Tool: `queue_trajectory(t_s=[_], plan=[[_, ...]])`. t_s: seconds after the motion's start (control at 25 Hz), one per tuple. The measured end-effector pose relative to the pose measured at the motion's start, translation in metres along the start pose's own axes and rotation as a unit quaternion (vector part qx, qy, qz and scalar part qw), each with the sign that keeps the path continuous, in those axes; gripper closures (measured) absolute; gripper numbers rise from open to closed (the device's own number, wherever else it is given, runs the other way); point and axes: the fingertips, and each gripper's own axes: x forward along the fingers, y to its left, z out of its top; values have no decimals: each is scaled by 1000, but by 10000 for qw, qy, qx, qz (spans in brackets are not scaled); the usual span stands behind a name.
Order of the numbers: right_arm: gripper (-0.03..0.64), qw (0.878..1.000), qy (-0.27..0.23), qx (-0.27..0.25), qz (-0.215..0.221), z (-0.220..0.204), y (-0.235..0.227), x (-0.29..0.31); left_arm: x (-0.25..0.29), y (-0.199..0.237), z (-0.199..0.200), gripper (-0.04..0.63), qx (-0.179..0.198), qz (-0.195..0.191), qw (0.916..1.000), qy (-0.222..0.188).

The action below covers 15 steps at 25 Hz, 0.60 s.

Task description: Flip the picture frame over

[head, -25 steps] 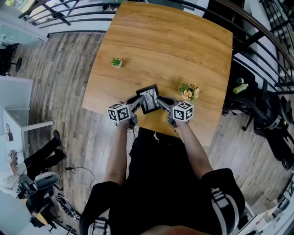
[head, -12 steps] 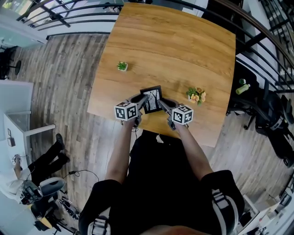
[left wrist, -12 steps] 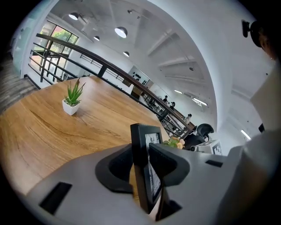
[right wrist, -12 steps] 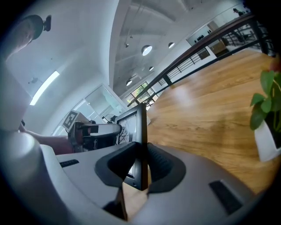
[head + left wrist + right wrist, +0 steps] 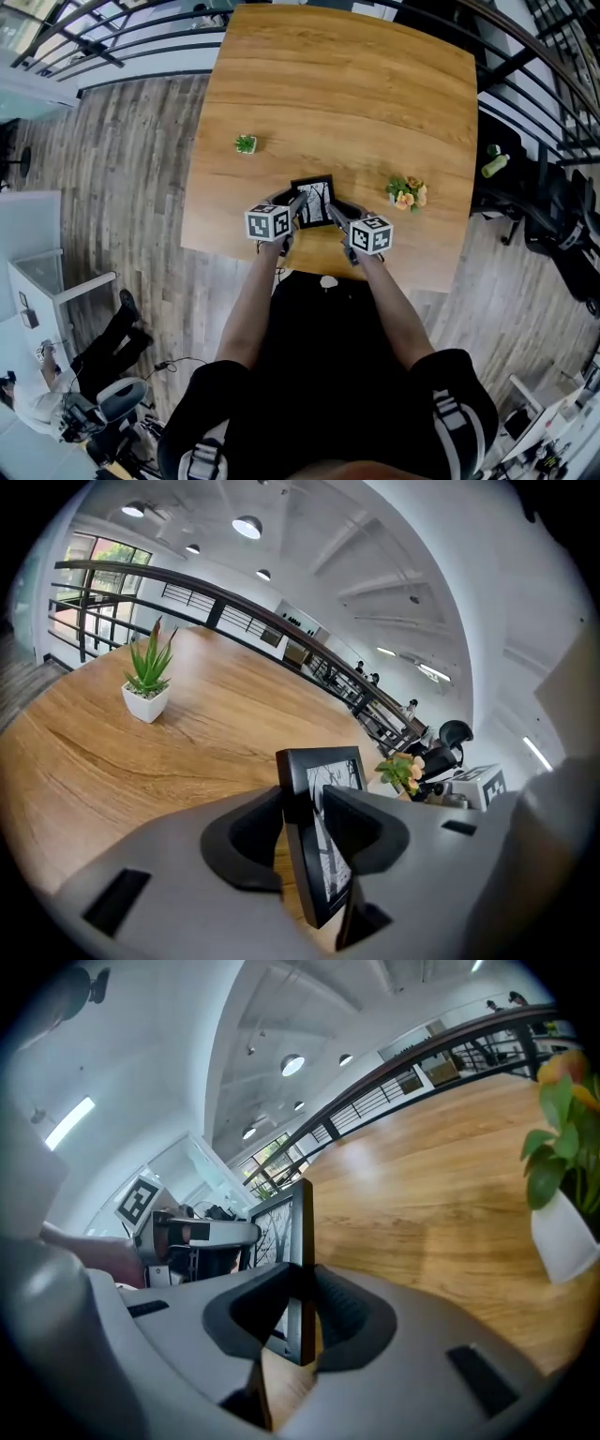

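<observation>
- picture frame (image 5: 313, 199) stands tilted near the middle of the tabletop's (image 5: 347, 84) near edge, print side showing, between the two grippers
- left gripper (image 5: 305, 803): jaws opening, frame's left side between them, pads not pressing it
- right gripper (image 5: 302, 1288): clamped on the frame's right side
- small green plant (image 5: 246, 144) toward the left edge, flower pot (image 5: 408, 193) toward the right edge, both apart from the frame

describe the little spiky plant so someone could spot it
On the wooden table, look left of the picture frame in the head view. The spiky plant stands alone there in a white pot, all green, while the pot on the right holds orange and yellow flowers.
</observation>
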Motion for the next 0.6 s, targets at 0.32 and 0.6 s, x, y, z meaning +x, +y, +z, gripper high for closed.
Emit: queue_trajectory(t_s=[0.32, 0.6], plan=[[525, 9989, 225, 41, -420, -14, -24, 16, 29, 19, -14, 442, 76, 106, 9995, 280], [525, 9977, 213, 71, -643, -18, -34, 22, 44, 24, -15, 437, 360, 43, 9988, 323]])
